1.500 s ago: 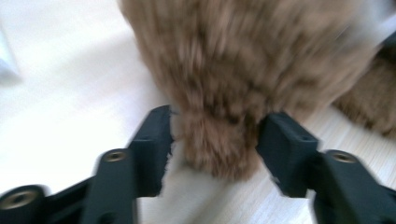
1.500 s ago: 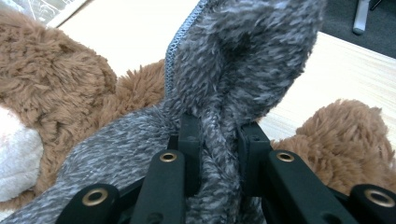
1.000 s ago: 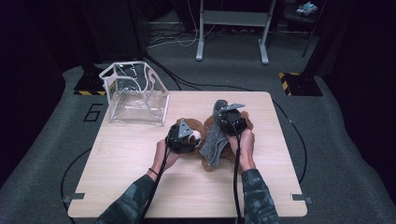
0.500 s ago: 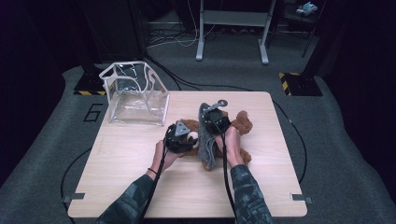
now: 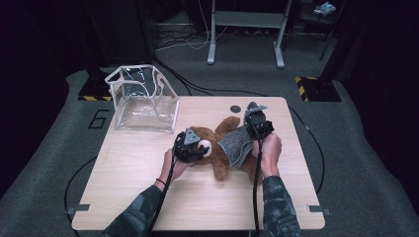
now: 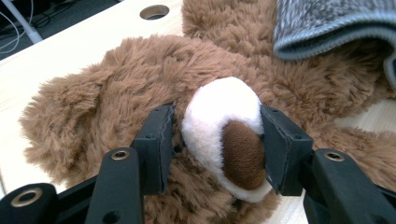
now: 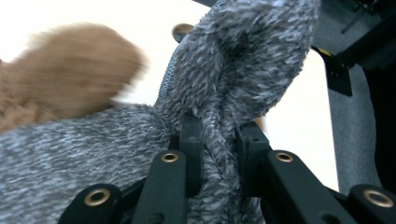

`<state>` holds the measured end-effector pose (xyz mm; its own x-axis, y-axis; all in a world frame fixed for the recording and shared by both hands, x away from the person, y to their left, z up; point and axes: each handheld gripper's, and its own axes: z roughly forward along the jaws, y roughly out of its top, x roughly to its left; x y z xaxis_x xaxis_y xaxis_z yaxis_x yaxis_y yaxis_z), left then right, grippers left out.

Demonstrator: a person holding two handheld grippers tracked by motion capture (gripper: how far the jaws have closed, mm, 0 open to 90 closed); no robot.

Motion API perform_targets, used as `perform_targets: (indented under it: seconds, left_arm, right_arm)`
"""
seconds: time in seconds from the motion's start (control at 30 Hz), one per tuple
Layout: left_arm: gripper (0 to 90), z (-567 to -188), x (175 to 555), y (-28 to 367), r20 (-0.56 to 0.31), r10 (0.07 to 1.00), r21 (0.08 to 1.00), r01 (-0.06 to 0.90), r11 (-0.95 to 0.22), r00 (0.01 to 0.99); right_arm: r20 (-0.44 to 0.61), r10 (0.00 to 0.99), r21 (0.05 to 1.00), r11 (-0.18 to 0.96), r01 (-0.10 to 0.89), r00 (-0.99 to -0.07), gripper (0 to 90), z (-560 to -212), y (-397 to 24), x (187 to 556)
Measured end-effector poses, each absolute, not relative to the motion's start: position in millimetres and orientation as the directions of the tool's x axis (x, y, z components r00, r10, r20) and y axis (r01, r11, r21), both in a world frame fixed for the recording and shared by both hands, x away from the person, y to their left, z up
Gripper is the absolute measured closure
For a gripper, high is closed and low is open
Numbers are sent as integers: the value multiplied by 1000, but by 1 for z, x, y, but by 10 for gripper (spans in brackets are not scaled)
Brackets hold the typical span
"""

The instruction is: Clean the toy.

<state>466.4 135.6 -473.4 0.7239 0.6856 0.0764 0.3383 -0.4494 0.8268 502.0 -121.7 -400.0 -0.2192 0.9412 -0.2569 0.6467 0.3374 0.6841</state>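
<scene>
Pale wooden table (image 5: 148,197), grey carpet (image 5: 360,163) (marked "6"), metal stand legs (image 5: 244,29) behind, surroundings seemingly dark.

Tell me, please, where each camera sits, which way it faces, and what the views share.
High view: above the person's side, facing forward and down on the table; forearms and hands show.
Left gripper view: on the left gripper, looking along its jaws clamped on the teddy bear's white snout.
Right gripper view: on the right gripper, looking along jaws pinching the grey knit cloth.
Shared: bear and cloth.
</scene>
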Motion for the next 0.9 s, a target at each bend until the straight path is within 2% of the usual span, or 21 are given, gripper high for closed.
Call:
perform_targets:
  seconds: [0.1,0.13,0.17,0.2,0.47,0.63,0.7,0.73,0.83,0.9]
  left_arm:
    - [487,-473,466,136,82,681,820,339,-460,727]
    - [487,-473,466,136,82,681,820,339,-461,728]
    - [487,-473,466,136,82,680,820,339,-462,729]
    - [487,-473,466,136,82,679,818,340,-464,729]
    - [486,-473,466,135,83,683,823,336,-458,726]
    - [486,-473,465,135,89,682,821,334,-463,726]
    - [486,-473,465,134,89,685,823,334,-459,723]
    - [485,-473,465,134,86,686,823,336,-458,723]
    - [486,-473,465,135,84,684,824,335,-457,725]
    - [486,-473,465,135,81,683,824,337,-456,726]
  right_arm:
    - [-235,936,668,352,656,-263,762,-405,-117,504]
    - [-190,941,677,333,656,-282,763,-409,-110,508]
    - [-190,941,677,333,656,-282,763,-409,-110,508]
    - [-128,945,688,303,659,-301,764,-410,-102,510]
    - [-31,932,722,272,637,-362,766,-407,-86,512]
    - [-37,908,717,314,622,-416,774,-410,-65,512]
    - [-2,893,722,313,617,-450,778,-411,-54,512]
    - [17,867,722,334,606,-498,779,-414,-45,512]
    - [45,843,730,338,594,-536,778,-413,-38,511]
    - [-4,845,739,363,567,-535,778,-408,-34,506]
